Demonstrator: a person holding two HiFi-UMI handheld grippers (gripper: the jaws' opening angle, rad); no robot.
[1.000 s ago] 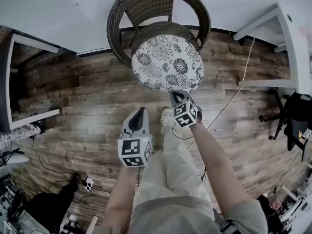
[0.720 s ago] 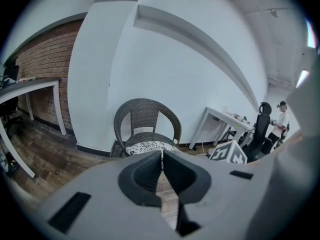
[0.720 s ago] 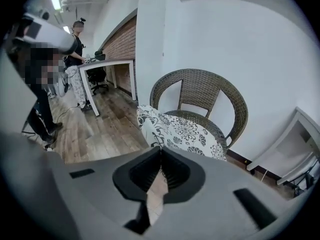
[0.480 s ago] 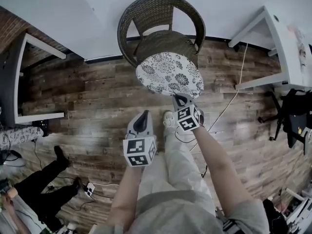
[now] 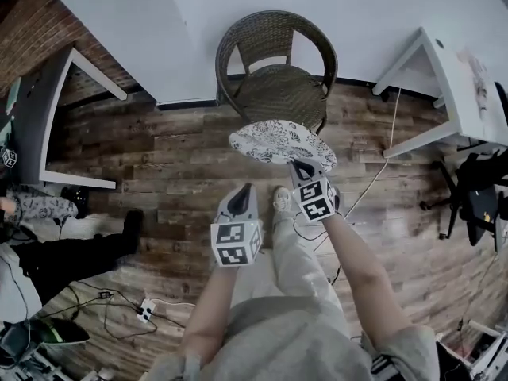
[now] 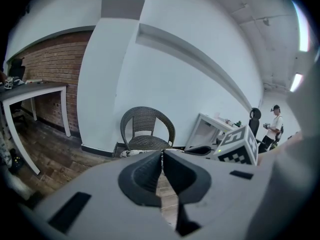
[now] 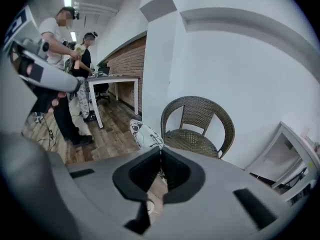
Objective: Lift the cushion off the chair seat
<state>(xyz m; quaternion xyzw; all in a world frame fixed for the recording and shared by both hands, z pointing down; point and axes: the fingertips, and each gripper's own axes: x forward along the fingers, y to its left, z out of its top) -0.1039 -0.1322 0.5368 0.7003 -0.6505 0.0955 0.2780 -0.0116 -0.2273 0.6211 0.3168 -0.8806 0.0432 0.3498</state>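
Note:
The round cushion (image 5: 278,141), white with a black flower print, hangs clear of the seat of the brown wicker chair (image 5: 278,86), in front of it. My right gripper (image 5: 298,165) is shut on the cushion's near edge. In the right gripper view the cushion (image 7: 145,134) stands on edge from the closed jaws of the right gripper (image 7: 161,151), with the chair (image 7: 197,129) bare behind. My left gripper (image 5: 244,189) is shut and empty, apart from the cushion to its lower left. The left gripper view has the left gripper (image 6: 162,154), the chair (image 6: 147,129) and the cushion's rim (image 6: 137,153).
White tables stand at the left (image 5: 55,117) and right (image 5: 452,78) of the chair, against a white wall. A cable (image 5: 373,165) trails over the wooden floor. A black office chair (image 5: 476,189) is at the far right. People stand at the left (image 7: 60,59).
The cushion has come up off the chair seat and toward me, held by the right gripper. Both grippers have risen. The seat is now bare.

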